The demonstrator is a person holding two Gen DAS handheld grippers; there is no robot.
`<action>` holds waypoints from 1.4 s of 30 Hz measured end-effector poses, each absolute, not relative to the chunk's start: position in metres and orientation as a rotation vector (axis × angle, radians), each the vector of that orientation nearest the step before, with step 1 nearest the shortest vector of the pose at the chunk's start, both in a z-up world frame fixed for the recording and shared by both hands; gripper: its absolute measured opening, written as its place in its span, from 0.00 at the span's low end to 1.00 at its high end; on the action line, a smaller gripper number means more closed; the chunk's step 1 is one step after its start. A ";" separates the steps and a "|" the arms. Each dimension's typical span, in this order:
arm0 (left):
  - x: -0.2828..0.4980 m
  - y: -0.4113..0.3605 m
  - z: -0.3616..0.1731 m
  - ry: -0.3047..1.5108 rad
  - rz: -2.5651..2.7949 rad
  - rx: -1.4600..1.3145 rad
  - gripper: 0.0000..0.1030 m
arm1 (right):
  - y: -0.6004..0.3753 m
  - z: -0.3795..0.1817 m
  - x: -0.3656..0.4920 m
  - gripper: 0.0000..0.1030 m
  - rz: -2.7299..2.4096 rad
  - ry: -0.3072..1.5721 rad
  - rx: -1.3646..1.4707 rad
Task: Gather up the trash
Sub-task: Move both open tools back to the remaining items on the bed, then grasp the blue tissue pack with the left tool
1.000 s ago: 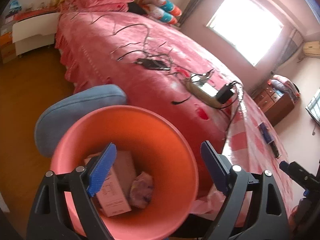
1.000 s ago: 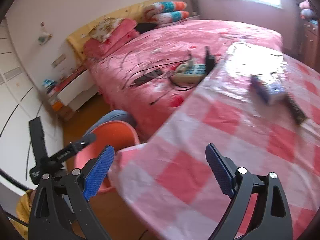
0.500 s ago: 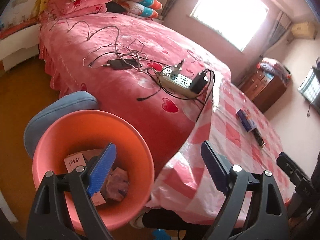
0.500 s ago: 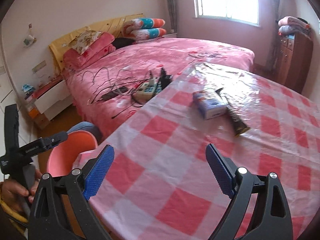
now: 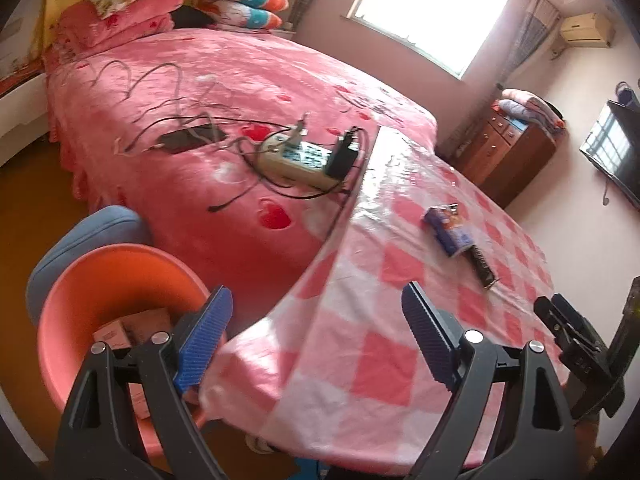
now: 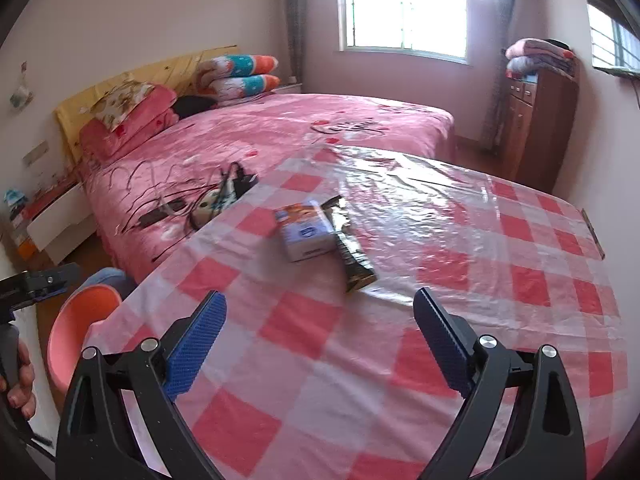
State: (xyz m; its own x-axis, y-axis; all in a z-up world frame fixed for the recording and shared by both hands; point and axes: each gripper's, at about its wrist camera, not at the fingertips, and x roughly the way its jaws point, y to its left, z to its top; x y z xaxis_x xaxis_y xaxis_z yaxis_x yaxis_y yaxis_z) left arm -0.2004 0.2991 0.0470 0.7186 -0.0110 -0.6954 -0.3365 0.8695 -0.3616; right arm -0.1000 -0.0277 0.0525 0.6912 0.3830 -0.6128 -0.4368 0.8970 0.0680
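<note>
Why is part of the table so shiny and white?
Right wrist view: window light glares off the plastic-covered tablecloth, whitening its far checks. Left wrist view: the same sheen runs along its far edge, the window blown out white, and the fisheye bends everything.

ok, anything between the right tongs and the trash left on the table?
Nothing visible. The right tongs are open and empty over bare checked tablecloth. Ahead lie the small blue box and the dark wrapper, side by side and touching, with only flat cloth before them.
</note>
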 end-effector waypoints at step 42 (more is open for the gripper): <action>-0.006 0.174 0.021 0.919 -0.002 -0.548 0.85 | -0.100 0.013 -0.012 0.92 0.418 0.782 0.077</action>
State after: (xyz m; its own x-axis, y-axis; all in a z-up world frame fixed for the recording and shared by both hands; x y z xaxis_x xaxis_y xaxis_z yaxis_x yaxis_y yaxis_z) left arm -0.0058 0.1739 0.0211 0.6169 -0.2304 -0.7526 -0.2271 0.8635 -0.4504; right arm -0.0116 -0.0997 0.0129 0.6325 0.3928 -0.6676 -0.3367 0.9156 0.2198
